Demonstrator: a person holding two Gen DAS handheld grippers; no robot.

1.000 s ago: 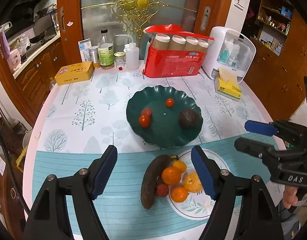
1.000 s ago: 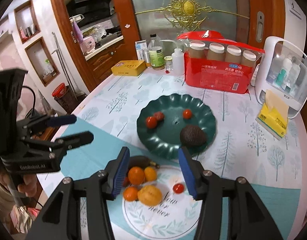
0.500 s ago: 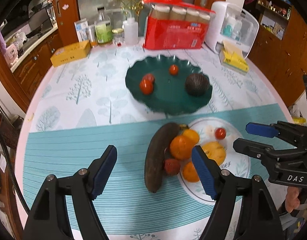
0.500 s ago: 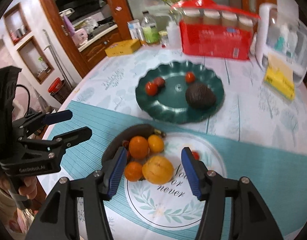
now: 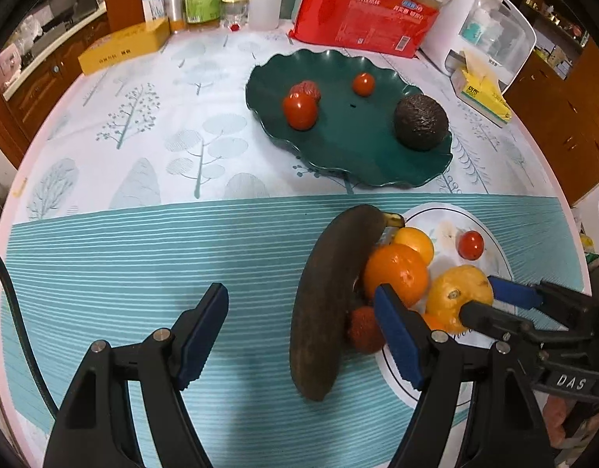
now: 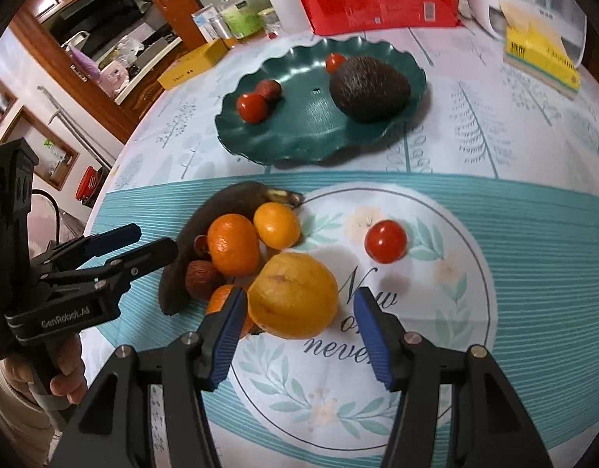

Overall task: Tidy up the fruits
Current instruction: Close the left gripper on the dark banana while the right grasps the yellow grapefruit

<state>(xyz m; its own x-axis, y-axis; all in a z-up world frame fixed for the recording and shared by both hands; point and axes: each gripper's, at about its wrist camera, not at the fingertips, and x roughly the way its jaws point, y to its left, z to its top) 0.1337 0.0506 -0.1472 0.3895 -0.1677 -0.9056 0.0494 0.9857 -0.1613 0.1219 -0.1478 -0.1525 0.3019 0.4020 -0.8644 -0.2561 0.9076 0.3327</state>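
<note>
Both grippers have dropped toward the white plate [image 6: 447,421] over the past second, the fruit pile now large in both views. The left gripper [image 5: 301,335], jaws spread and empty, straddles the blackened banana [image 5: 330,296]. The right gripper [image 6: 297,335], spread and gripping nothing, brackets the yellow citrus [image 6: 293,296]. Judgement: two picks are imminent, destined for the green dish [image 5: 354,152] beyond, which already holds tomatoes and an avocado [image 5: 420,122]. The surface is a tree-print tablecloth [image 5: 143,163]; wooden cabinets stand behind.
</note>
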